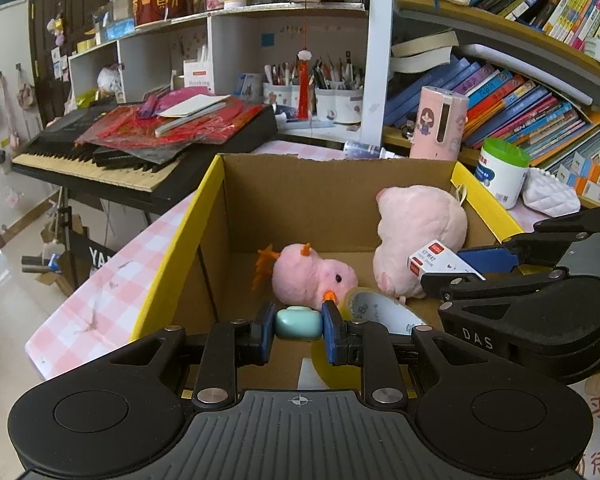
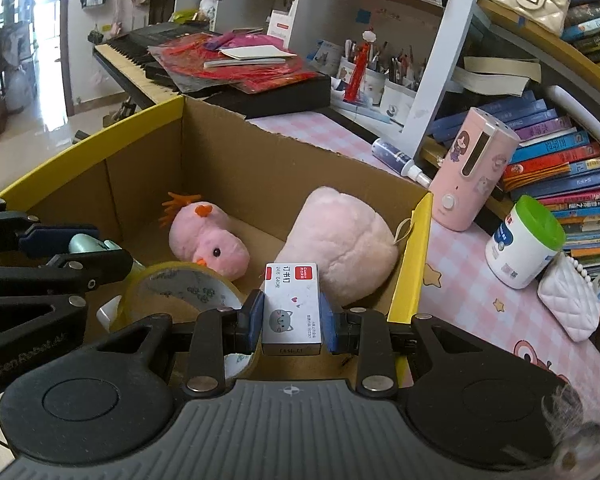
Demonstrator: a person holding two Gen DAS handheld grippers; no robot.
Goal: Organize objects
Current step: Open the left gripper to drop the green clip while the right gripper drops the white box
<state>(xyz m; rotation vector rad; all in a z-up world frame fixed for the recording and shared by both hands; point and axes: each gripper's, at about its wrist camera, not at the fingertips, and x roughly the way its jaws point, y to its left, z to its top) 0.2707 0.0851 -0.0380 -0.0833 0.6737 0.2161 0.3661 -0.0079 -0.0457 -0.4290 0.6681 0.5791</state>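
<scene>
An open cardboard box with yellow flaps stands on the pink checked tabletop. Inside lie a pink axolotl plush, a bigger pink plush and a roll of clear tape. My left gripper is shut on a small mint-green object above the box's near part. My right gripper is shut on a small white staple box, held over the box near the big plush.
An electronic keyboard piled with red papers sits behind the box at the left. On the table to the right stand a pink cylinder device, a green-lidded white jar, a small spray bottle and a white quilted purse. Bookshelves rise behind.
</scene>
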